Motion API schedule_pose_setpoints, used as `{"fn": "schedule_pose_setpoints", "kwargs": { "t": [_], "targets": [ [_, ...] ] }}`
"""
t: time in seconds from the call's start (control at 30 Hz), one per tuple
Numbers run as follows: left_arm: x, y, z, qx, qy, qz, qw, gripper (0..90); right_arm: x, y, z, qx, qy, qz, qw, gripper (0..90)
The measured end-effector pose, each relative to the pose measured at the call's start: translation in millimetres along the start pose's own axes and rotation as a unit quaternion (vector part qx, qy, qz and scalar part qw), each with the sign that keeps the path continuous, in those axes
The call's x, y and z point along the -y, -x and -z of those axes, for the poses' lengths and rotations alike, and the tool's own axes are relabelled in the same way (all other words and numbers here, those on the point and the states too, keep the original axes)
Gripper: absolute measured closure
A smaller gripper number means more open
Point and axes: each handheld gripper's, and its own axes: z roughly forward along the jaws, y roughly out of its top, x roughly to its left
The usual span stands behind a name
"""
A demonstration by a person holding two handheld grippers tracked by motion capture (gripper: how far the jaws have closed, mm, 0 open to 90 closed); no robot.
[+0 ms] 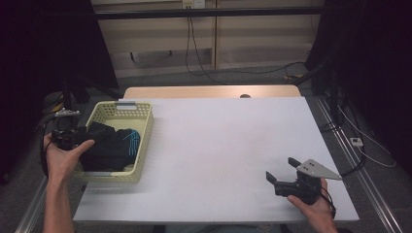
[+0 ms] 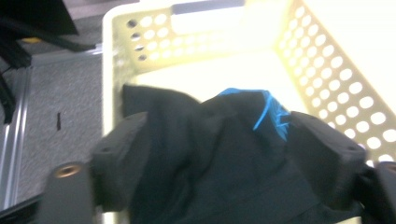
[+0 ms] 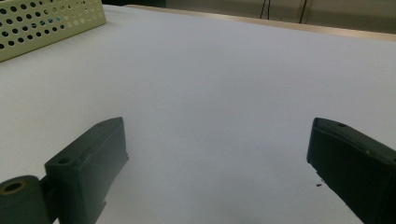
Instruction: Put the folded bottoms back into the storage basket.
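My left gripper (image 2: 219, 154) sits at the near left corner of the basket (image 1: 144, 127), its jaws spread wide with the dark cloth (image 2: 210, 158) between them; I cannot tell whether the pads press the fabric or only flank it. The cloth is a crumpled black bundle with a few bright blue streaks (image 2: 271, 112) on the side toward the basket's right wall, and it fills the near half of the basket, leaving the far half of the floor bare. The basket is pale yellow plastic, rectangular, with walls punched full of round holes and a grey tab (image 1: 125, 104) on its far rim. Its walls close round the cloth on every side.

My right gripper (image 1: 281, 171) rests well to the right of the basket, near the table's front edge, jaws parted wide with nothing between them but bare tabletop. A grey three-cornered plate (image 1: 318, 169) sits on top of it. From its own view, a corner of the basket shows far off at upper left.

The table (image 1: 228, 145) is covered by a smooth, matt white sheet; a strip of light wood (image 1: 209, 91) shows beyond the basket's far side. Past that lie grey carpet, trailing black cables (image 1: 204, 73) and a pale wall panel, with dark drapes at both sides.
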Motion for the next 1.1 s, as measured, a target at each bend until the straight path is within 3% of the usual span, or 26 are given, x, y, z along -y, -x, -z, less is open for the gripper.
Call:
{"fn": "schedule_pose_setpoints", "kwargs": {
  "t": [0.17,0.3,0.43,0.5,0.57,0.6,0.67,0.73,0.8,0.83,0.93,1.0,1.07,1.1],
  "targets": [
    [-5.7,12.4,-11.2,0.024,-0.005,0.003,0.9997,25.4,-0.1,0.1,-0.3,0.000,-0.001,-0.001,1.0000,4.8],
    [-7.3,18.6,-24.3,0.030,-0.022,0.004,0.9993,50.8,0.0,0.1,-0.1,0.000,-0.001,0.000,1.0000,4.8],
    [-4.2,20.9,-44.3,-0.003,-0.068,-0.008,0.9977,78.7,0.2,0.8,0.1,-0.001,0.000,-0.001,1.0000,4.8],
    [-1.1,18.6,-52.3,-0.022,-0.091,-0.011,0.9955,84.1,0.2,1.0,0.5,-0.002,-0.001,0.000,1.0000,4.8],
    [2.8,14.7,-58.2,-0.032,-0.102,-0.004,0.9943,85.4,0.3,1.2,0.6,-0.001,-0.001,-0.001,1.0000,4.8],
    [5.0,13.2,-61.7,-0.043,-0.112,-0.006,0.9928,85.2,0.3,1.4,0.5,-0.001,-0.001,-0.001,1.0000,4.8],
    [6.6,12.0,-65.4,-0.043,-0.132,-0.008,0.9903,83.1,0.2,1.2,0.0,0.000,-0.001,-0.002,1.0000,4.8],
    [6.0,14.2,-66.8,-0.059,-0.141,-0.015,0.9882,80.8,0.2,0.5,-0.4,-0.001,-0.001,-0.002,1.0000,4.8],
    [5.4,15.2,-69.1,-0.062,-0.152,-0.019,0.9863,80.1,0.2,0.3,-0.8,-0.002,-0.002,0.000,1.0000,4.8],
    [5.4,15.8,-71.7,-0.071,-0.169,-0.022,0.9828,79.6,0.2,0.3,-0.8,-0.001,-0.003,0.000,1.0000,4.8],
    [7.2,18.2,-77.1,-0.085,-0.185,-0.025,0.9786,77.9,0.2,0.5,-0.2,-0.001,-0.002,-0.002,1.0000,4.8],
    [7.4,18.1,-80.3,-0.086,-0.194,-0.029,0.9767,77.5,0.5,1.0,0.2,-0.001,-0.002,-0.002,1.0000,4.8],
    [7.3,17.0,-82.6,-0.079,-0.196,-0.021,0.9772,76.8,0.5,1.2,0.6,-0.001,-0.002,-0.002,1.0000,4.8],
    [5.9,15.4,-82.2,-0.075,-0.203,-0.025,0.9759,76.7,0.5,0.8,0.9,-0.001,-0.002,-0.003,1.0000,4.8]
  ]
}}
